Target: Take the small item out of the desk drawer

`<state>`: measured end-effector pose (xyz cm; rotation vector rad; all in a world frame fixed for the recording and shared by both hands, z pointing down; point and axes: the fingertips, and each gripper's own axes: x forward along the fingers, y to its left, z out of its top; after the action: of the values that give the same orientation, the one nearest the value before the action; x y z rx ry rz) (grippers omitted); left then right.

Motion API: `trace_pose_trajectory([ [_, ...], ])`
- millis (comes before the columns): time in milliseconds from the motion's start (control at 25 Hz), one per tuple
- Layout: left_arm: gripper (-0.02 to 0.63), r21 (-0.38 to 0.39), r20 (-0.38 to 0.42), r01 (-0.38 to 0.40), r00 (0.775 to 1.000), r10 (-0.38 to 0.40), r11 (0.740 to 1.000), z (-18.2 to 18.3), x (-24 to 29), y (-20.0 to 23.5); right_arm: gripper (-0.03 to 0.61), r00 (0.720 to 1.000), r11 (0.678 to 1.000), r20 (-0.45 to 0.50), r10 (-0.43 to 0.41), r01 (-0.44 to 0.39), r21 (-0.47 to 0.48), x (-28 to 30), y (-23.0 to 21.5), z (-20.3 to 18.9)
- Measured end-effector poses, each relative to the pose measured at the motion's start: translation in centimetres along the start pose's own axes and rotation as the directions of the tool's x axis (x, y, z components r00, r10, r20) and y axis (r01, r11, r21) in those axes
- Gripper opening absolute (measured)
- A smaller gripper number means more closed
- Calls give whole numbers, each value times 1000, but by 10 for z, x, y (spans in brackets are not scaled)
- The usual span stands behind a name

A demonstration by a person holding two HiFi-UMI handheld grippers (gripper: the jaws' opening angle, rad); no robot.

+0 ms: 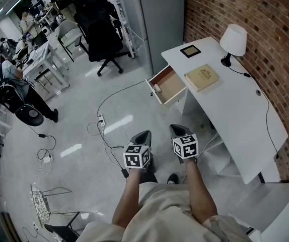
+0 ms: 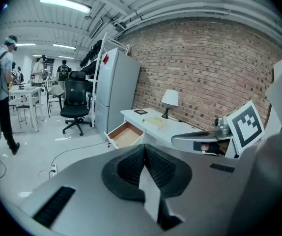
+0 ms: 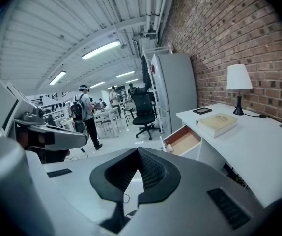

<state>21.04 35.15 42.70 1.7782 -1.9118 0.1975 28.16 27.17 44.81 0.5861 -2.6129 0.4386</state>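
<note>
A white desk (image 1: 235, 110) stands along the brick wall, and its wooden drawer (image 1: 170, 87) is pulled open toward the floor. A small pale item (image 1: 157, 88) lies at the drawer's front end; it also shows in the right gripper view (image 3: 169, 148). Both grippers are held side by side over the floor, well short of the drawer, pointing toward it. My left gripper (image 1: 143, 135) is shut and empty, its tips meeting in its own view (image 2: 144, 149). My right gripper (image 1: 177, 129) is likewise shut with nothing in it (image 3: 137, 151).
On the desk are a white lamp (image 1: 233, 40), a tan book (image 1: 201, 77) and a small dark frame (image 1: 190, 50). A black office chair (image 1: 101, 39) and a grey cabinet (image 1: 159, 14) stand beyond the drawer. Cables and a power strip (image 1: 101, 120) lie on the floor; people work at the far left.
</note>
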Motion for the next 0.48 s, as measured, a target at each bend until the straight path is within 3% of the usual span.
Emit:
trace_pose_trajectory([
  [320,17,-31,20,-3,1000,4,1000,-4,4,3,25,1000,1000,12,-20,21,-24,-5,-8,2],
  [480,17,-15,-29,-1,1000,1,1000,-3,16,11,25,996,994,9,-88,87,58,-1,-26,7],
])
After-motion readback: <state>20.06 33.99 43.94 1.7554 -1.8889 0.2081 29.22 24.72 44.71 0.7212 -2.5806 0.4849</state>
